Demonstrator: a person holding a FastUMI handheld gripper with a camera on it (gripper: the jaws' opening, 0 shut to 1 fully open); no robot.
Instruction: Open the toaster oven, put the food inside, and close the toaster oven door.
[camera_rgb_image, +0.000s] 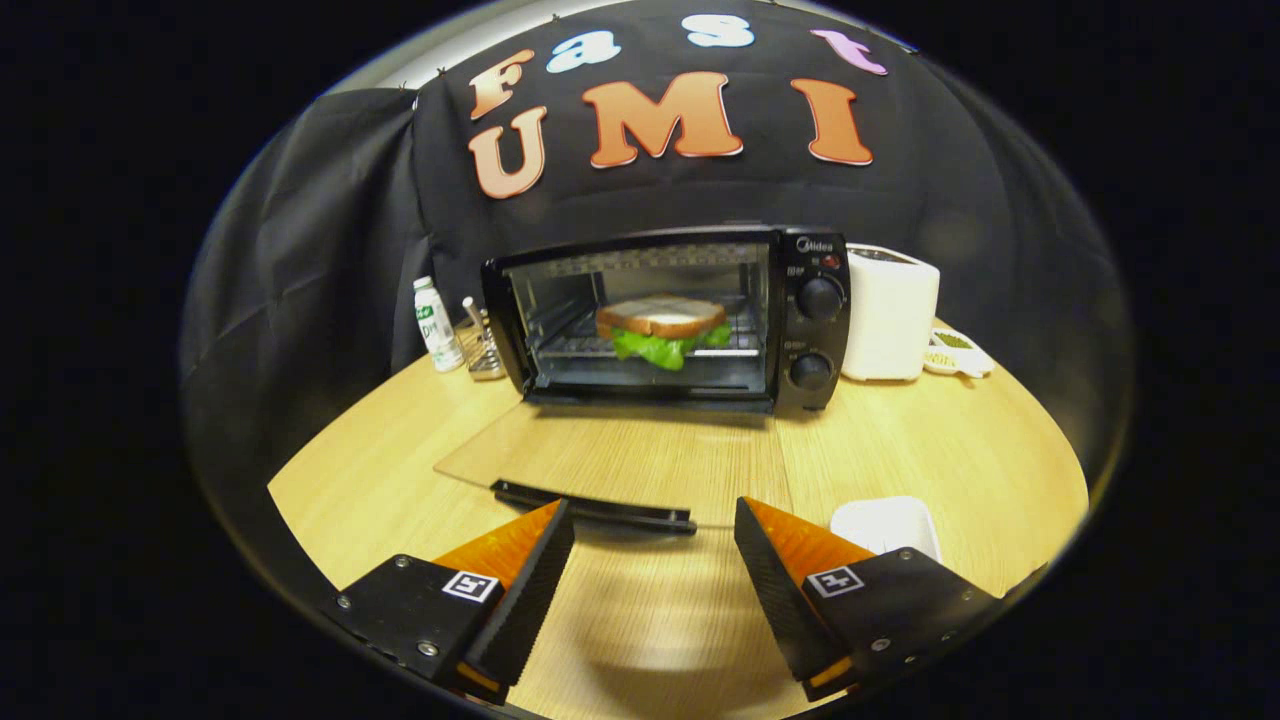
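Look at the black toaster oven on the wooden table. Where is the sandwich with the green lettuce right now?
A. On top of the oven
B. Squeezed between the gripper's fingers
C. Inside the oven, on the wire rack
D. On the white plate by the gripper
C. The sandwich with green lettuce sits on the wire rack inside the black toaster oven, whose glass door lies folded down; the gripper is open, empty, short of the door's handle.

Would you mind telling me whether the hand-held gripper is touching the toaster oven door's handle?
Apart. In the gripper view, the hand-held gripper is open, and bare table shows between its fingertips and the door handle just ahead of them.
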